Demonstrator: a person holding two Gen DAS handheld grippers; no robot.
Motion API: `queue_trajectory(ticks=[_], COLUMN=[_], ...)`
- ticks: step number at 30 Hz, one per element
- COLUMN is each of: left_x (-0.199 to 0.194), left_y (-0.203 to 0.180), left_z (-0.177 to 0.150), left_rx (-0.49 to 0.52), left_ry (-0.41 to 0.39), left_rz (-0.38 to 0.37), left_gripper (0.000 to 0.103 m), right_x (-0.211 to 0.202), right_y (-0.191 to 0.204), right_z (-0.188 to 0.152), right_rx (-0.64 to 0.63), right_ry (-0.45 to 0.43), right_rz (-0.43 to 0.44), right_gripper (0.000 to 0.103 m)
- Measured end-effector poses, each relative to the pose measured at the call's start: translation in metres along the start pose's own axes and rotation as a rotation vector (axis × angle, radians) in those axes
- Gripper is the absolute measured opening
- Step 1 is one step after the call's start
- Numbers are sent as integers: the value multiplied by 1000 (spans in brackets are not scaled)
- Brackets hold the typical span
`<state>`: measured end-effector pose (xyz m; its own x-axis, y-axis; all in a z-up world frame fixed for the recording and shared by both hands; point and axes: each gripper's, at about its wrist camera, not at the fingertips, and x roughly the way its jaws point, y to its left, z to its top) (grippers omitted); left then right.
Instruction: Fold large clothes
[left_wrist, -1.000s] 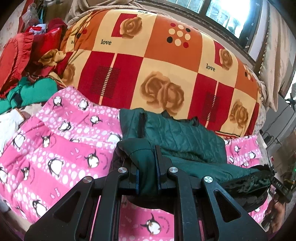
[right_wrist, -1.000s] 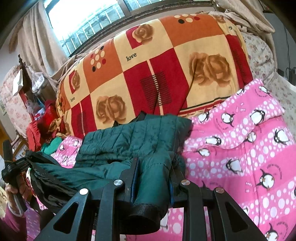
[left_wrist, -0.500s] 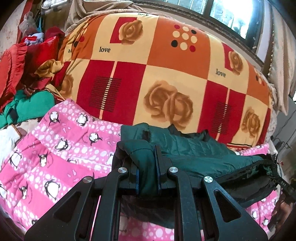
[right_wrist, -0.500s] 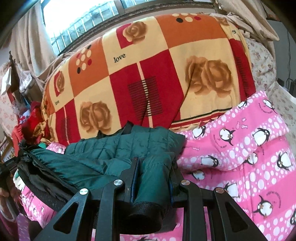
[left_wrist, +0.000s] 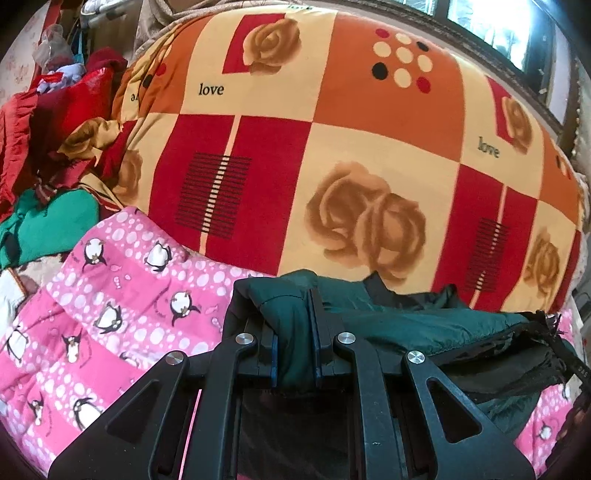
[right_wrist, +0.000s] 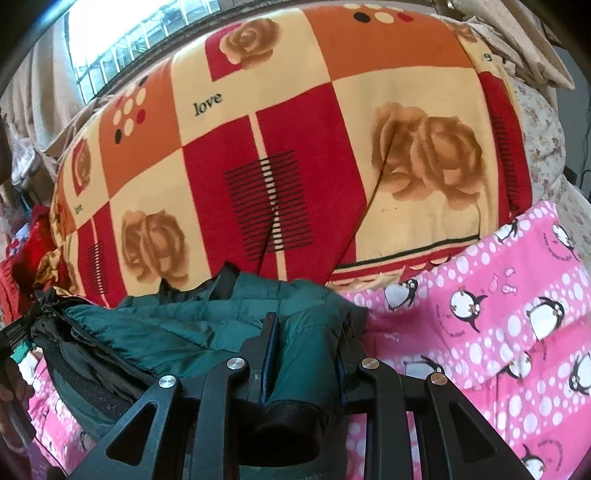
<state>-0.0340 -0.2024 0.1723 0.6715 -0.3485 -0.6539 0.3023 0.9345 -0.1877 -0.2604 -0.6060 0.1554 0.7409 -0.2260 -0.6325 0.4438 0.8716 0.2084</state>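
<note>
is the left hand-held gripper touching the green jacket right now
Touching. The left wrist view shows the left hand-held gripper with both pads pressed onto a bunched fold of the green jacket.

Likely bedroom: quilts (left_wrist: 332, 155), window (right_wrist: 122, 40).

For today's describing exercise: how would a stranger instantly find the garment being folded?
Find the big red-and-orange rose blanket. Before it lies a pink penguin-print quilt. On that, pinched by both claws, sits the dark green quilted jacket, the only plain, unpatterned fabric there.
</note>
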Motion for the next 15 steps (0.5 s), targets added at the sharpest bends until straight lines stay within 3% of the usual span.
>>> queue_trajectory(ticks=[15], left_x=[99], left_y=[-6], left_z=[-8], left_rx=[0], left_ry=[95], left_rz=[98], left_gripper=[13], right_x=[103], right_y=[-17], right_z=[-6], right_rx=[90], right_ry=[97], right_rz=[-46], right_gripper=[24])
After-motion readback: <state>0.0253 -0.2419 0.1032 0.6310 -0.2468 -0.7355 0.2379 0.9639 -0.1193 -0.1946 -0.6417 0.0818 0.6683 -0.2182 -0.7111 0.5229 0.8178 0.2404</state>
